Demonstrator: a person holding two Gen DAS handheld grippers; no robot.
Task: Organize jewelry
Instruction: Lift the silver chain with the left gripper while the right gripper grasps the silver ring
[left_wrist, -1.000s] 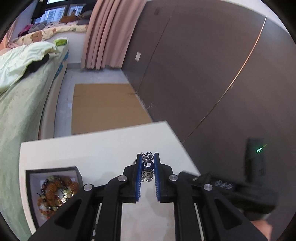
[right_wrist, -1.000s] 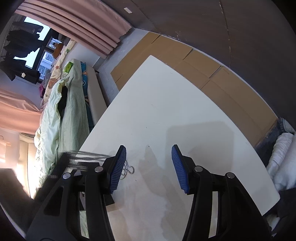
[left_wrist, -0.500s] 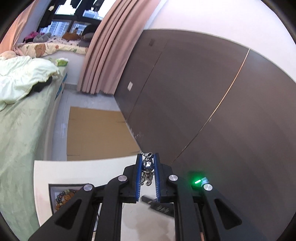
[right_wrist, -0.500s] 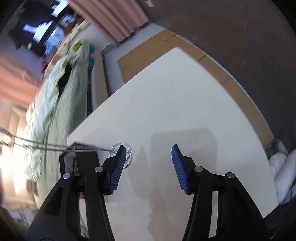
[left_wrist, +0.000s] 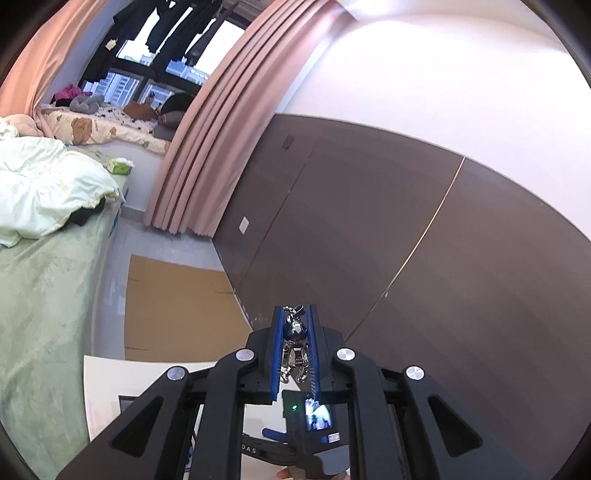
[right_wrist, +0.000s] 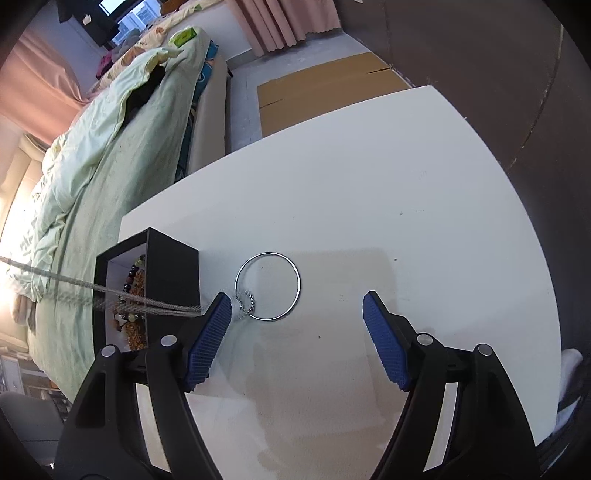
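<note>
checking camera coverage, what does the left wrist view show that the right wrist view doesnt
Only the left wrist view: the left gripper shut on a small metal figure charm, plus the window.

Only the right wrist view: the right gripper, fingers opening around nothing, the silver ring, beads in the black box.

Both: white table, bed, pink curtains.

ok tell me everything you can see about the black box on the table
The black box is a small open-topped case with matte dark outer walls and a pale lining inside. It stands on the white table near the edge on the bed side. Inside lies a heap of beaded bracelets, amber, brown and dark beads. A silver chain stretches across its open top, blurred. A thin silver ring lies on the table just beside it, apart. Neither gripper touches the box.
</note>
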